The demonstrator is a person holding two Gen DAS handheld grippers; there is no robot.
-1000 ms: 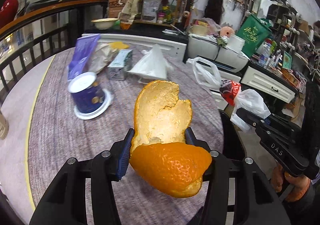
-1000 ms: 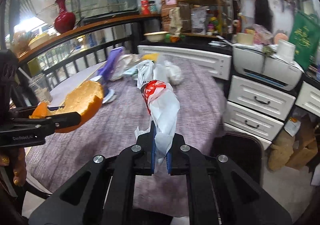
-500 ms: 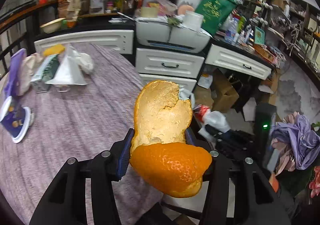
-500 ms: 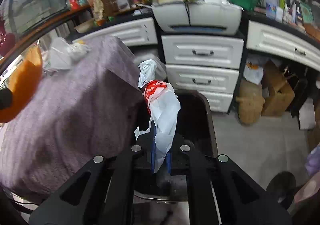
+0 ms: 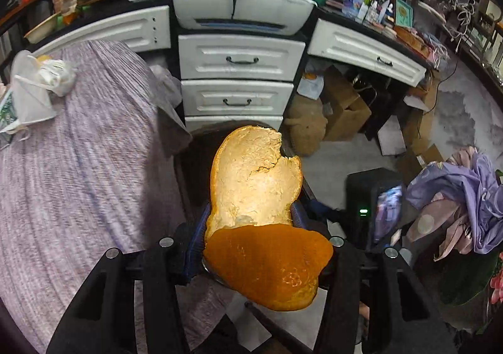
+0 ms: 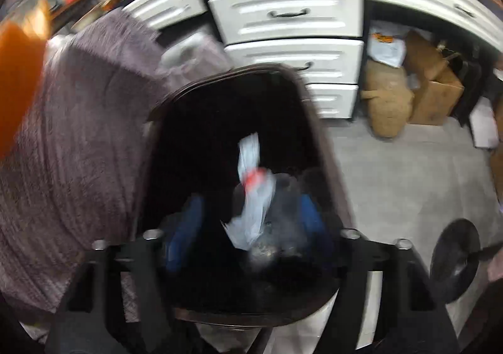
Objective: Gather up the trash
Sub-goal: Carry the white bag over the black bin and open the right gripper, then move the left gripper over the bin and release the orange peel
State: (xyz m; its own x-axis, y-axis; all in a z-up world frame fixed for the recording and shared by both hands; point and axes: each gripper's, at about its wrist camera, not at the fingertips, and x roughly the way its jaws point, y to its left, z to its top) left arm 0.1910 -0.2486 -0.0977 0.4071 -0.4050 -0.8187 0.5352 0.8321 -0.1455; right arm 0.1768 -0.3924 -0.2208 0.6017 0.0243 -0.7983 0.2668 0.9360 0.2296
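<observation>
Left wrist view: the left gripper [image 5: 251, 218] has its fingers [image 5: 195, 228] clenched on a large orange peel [image 5: 257, 196], pale pith facing up, held above the near edge of the dark trash bin [image 5: 195, 165]. The peel looks light, curved and fairly stiff, gripped across its width. The cloth-covered counter [image 5: 78, 171] lies left of the bin; white drawers [image 5: 239, 77] stand beyond it.

Right wrist view, blurred: the right gripper [image 6: 248, 221] sits over the bin's mouth, its jaws just opened and its blue fingers [image 6: 185, 225] released. The white plastic bag [image 6: 254, 193], soft and weightless-looking, hangs loose between them, dropping into the bin [image 6: 239, 77]. Open floor [image 6: 393, 184] lies right of the bin.
</observation>
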